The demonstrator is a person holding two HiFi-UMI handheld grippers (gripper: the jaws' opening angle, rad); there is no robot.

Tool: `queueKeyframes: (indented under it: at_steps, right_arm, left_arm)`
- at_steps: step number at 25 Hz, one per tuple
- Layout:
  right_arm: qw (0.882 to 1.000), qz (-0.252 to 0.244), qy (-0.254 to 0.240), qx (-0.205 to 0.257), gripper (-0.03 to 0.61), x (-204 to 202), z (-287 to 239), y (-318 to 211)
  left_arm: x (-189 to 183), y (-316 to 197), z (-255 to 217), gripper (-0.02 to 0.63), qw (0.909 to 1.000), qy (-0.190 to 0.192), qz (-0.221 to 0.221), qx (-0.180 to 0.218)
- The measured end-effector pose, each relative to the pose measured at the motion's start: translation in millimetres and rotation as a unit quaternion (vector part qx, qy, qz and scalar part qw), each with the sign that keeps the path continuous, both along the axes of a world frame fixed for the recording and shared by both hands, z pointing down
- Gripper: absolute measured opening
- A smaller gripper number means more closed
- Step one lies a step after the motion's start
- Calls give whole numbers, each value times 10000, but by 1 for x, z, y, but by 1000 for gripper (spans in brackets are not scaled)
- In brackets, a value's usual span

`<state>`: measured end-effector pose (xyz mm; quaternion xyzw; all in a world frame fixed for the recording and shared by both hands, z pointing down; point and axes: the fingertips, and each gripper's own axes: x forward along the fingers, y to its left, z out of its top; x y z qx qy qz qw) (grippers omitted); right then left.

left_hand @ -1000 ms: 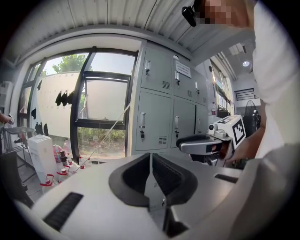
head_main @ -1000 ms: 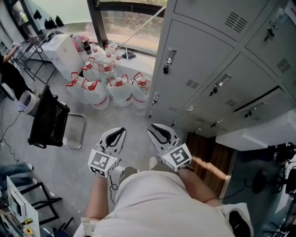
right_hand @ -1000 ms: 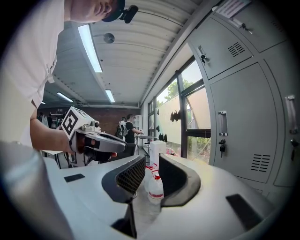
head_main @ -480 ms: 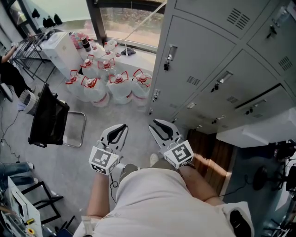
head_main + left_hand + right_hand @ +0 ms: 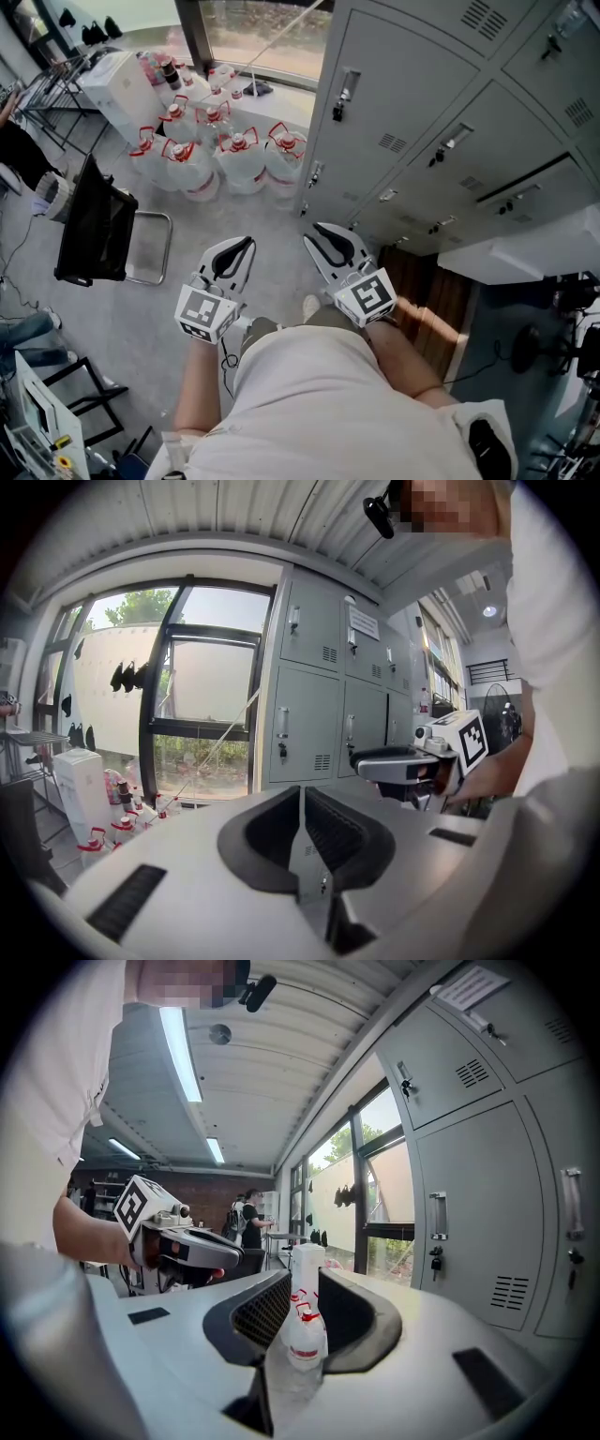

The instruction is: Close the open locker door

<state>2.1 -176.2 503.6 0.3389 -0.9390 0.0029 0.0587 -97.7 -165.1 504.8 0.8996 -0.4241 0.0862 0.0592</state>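
While the left hand-held gripper (image 5: 234,255) hangs with its jaws together and empty, the right hand-held gripper (image 5: 330,242) beside it has its jaws apart with nothing between them. Grey lockers (image 5: 412,103) fill the upper right; the open locker door (image 5: 525,261) juts out at middle right, apart from both. Water jugs (image 5: 234,155) stand at upper left.

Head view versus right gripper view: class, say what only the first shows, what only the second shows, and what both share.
Only the head view: the brown floor strip beside the lockers and the person's shoe. Only the right gripper view: the ceiling strip lights and people standing far back. Both: the grey lockers, the red-capped water jugs and the left hand-held gripper.
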Motion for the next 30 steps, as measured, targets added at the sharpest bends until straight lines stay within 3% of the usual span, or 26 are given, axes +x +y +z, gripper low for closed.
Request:
queueKeyframes:
  at_steps: [6,30]
  right_arm:
    - [9997,7,-220,-77,104,-3,-3,3]
    - [9999,135,-14,-54,94,0,2,0]
  left_arm:
    - [-2,6,2,5,10000,-17,-21,-19]
    - [-1,5,6,5,10000,-5,-41,-76]
